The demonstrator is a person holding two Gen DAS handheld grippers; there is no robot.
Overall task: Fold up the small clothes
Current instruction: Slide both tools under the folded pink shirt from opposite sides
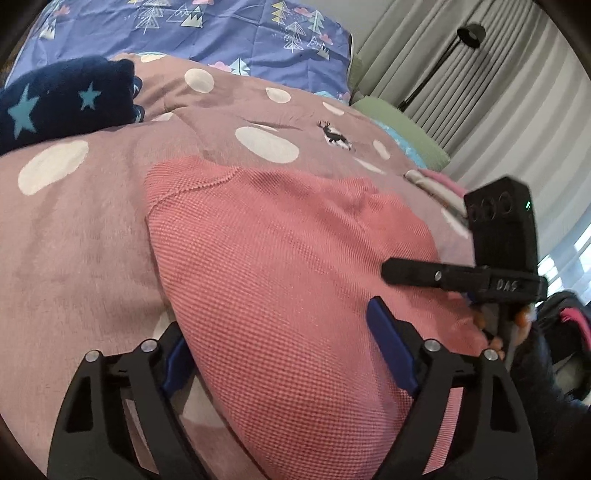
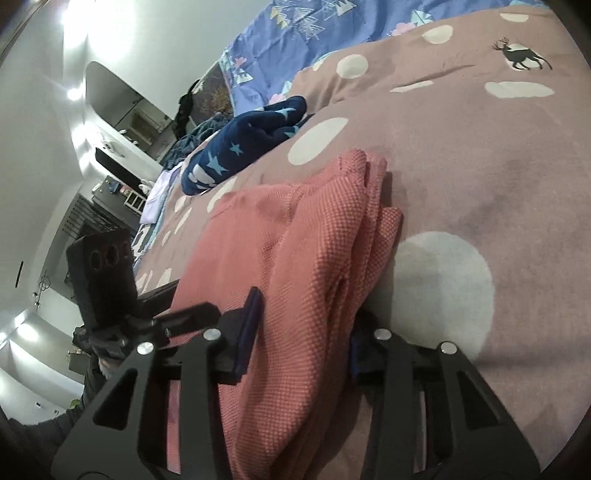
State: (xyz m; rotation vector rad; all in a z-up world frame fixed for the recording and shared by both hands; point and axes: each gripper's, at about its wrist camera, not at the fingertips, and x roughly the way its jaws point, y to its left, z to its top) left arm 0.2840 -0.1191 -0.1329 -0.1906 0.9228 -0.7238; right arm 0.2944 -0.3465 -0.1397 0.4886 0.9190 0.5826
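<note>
A pink waffle-knit garment [image 1: 280,258] lies folded in layers on the mauve dotted blanket [image 1: 74,240]. My left gripper [image 1: 284,354] is low over its near end and open wide. One blue pad is at the cloth's left edge, the other rests on top of the cloth. In the right wrist view the garment's stacked folds [image 2: 314,258] run between the pads of my right gripper [image 2: 303,339], which is shut on that layered edge. The right gripper [image 1: 417,275] also shows from the side in the left wrist view, reaching in over the garment's right side.
A navy garment with light blue stars [image 1: 55,103] lies bunched further back on the blanket [image 2: 480,147]. Behind it is a blue tree-print sheet [image 1: 221,33]. A green pillow [image 1: 402,129], grey curtains and a black floor lamp [image 1: 469,35] stand at the right.
</note>
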